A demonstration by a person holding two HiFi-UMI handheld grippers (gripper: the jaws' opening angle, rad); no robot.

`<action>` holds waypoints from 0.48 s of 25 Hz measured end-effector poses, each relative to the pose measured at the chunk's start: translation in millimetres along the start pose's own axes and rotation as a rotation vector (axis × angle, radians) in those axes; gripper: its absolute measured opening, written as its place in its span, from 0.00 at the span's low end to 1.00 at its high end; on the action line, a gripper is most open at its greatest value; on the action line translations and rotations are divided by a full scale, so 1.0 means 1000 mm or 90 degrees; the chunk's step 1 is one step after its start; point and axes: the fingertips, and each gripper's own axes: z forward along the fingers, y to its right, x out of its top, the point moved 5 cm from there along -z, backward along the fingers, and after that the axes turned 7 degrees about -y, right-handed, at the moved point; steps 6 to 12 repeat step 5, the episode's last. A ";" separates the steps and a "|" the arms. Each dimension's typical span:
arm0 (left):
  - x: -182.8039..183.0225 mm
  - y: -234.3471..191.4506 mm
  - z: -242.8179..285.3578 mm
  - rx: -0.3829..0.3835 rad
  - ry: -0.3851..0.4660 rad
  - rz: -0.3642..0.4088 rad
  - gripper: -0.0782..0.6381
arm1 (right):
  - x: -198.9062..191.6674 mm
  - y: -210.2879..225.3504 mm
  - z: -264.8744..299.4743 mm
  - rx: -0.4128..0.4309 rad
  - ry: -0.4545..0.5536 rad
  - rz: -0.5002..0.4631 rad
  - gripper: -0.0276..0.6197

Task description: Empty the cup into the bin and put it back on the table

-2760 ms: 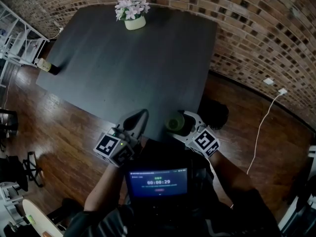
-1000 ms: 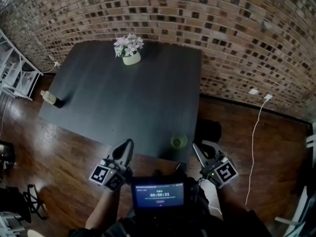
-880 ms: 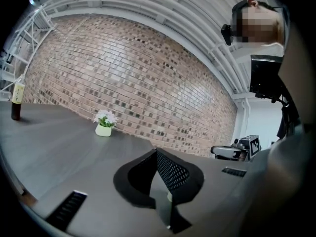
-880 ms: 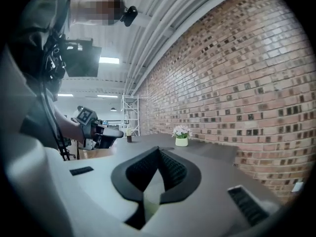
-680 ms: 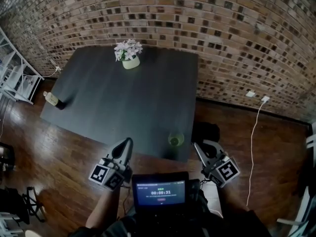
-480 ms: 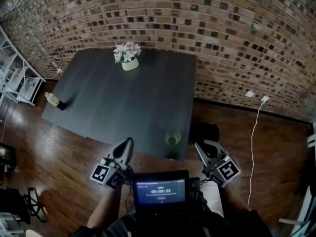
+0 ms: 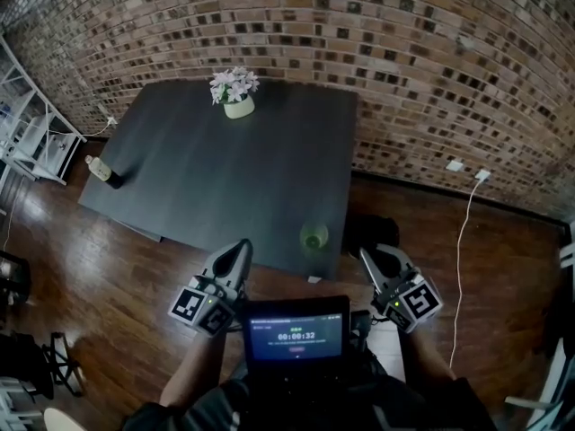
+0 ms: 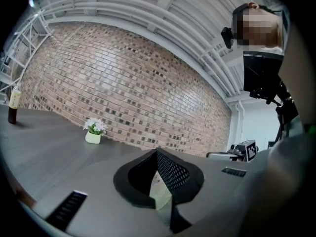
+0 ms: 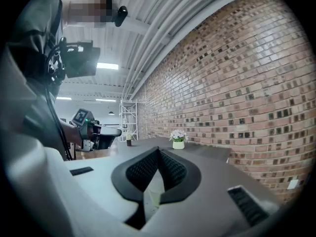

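The dark desk (image 7: 225,178) fills the middle of the head view, and everything here is placed against it. On the floor just off the desk's near right corner sits a dark bin (image 7: 375,233).

The left hand-held gripper (image 7: 240,246) hangs off the desk's near edge with its jaws pressed together and nothing between them. The right hand-held gripper (image 7: 367,255) hangs past the near right corner, beside the bin, and it too is closed and empty.

The green cup (image 7: 314,237) stands upright on the desk, close to the near edge and near that right corner, well clear of both grippers. Whether anything is left in it cannot be made out.

Since the cup is set down and released, the work looks essentially done, and the step in hand is to get clear of it. To do this well:

- Keep both pairs of jaws closed.
- Draw the grippers straight away from the desk's near edge.
- Do not sweep the right gripper across the corner, because the cup stands so close to the rim that a light brush could send it off the desk.
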 end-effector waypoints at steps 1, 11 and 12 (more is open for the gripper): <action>-0.001 0.002 -0.001 0.000 -0.001 0.000 0.10 | 0.001 -0.002 0.001 0.002 0.001 -0.002 0.05; -0.007 0.003 -0.010 0.009 -0.020 0.006 0.10 | 0.002 -0.010 0.003 0.012 0.005 -0.004 0.05; -0.007 0.003 -0.010 0.009 -0.020 0.006 0.10 | 0.002 -0.010 0.003 0.012 0.005 -0.004 0.05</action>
